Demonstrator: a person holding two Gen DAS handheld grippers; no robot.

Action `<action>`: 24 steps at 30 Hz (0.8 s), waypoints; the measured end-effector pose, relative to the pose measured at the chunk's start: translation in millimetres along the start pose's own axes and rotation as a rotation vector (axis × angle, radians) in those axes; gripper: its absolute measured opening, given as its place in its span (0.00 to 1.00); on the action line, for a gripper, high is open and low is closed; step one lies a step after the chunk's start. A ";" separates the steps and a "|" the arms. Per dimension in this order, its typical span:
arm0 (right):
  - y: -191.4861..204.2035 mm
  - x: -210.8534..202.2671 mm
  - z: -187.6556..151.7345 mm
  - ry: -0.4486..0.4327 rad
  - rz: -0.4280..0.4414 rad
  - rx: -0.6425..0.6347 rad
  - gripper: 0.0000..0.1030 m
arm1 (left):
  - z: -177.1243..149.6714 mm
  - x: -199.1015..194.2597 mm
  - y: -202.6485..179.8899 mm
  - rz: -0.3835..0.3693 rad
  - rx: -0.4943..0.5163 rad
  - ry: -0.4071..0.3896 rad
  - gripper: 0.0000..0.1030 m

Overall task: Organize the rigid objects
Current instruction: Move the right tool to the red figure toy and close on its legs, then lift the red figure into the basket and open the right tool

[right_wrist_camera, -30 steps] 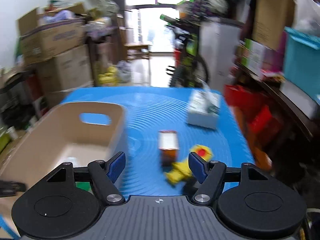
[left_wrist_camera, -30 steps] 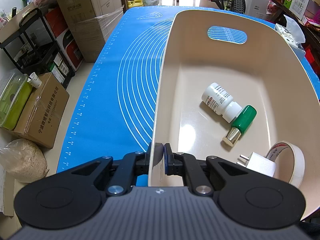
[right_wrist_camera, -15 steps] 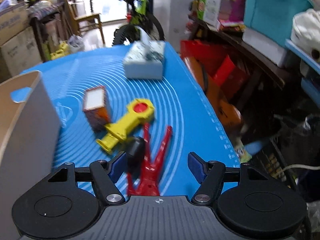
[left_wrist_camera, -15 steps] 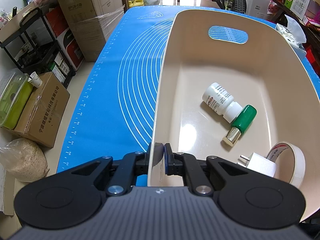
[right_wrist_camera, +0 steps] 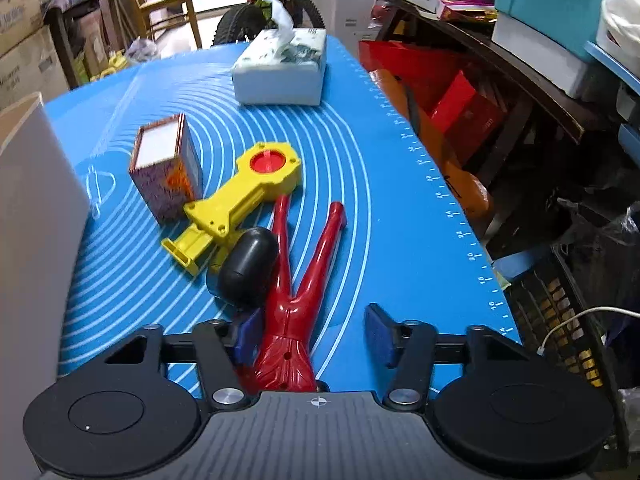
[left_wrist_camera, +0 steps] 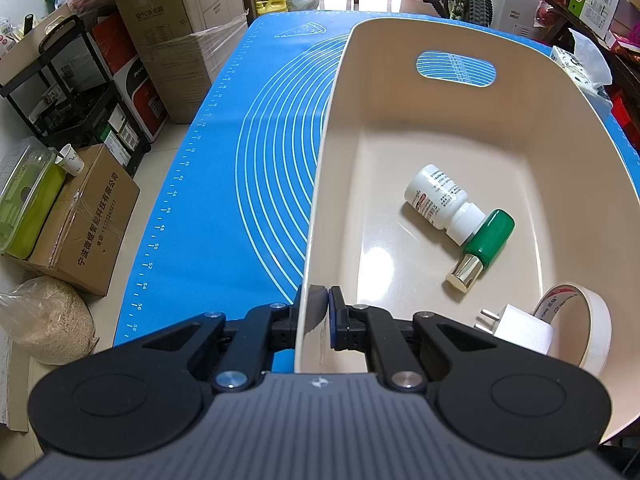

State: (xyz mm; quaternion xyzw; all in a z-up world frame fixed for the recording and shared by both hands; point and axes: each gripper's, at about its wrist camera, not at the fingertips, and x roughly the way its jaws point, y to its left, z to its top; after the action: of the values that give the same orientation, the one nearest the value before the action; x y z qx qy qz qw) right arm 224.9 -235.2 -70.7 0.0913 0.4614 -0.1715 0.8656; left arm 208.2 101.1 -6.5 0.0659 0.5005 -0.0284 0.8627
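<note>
We pinch the near left wall of the beige plastic bin [left_wrist_camera: 332, 128] with our left tool [left_wrist_camera: 319, 312], while our right tool [right_wrist_camera: 312, 332], jaws closing, straddles the red plastic figure [right_wrist_camera: 296, 320] lying on the blue-matted bench [right_wrist_camera: 380, 184], right pad clear.

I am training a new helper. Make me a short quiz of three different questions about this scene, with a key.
1. True or false: the left claw grips the rim of the beige bin.
2. Which thing lies between the right claw's fingers: A red figure, B tissue box, C yellow toy?
3. Fill in: the green bottle touches the white ____.

Key: 1 true; 2 A; 3 bottle.
</note>
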 end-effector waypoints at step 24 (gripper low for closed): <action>-4.9 -43.4 9.7 -0.147 0.011 0.035 0.36 | 0.3 0.1 -0.3 0.001 -0.001 0.001 0.11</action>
State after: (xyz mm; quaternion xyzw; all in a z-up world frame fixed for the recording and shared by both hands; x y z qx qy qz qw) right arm 208.1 -233.6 -29.3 0.0961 0.3932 -0.1812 0.8963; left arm 208.4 100.8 -6.4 0.0656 0.5008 -0.0278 0.8626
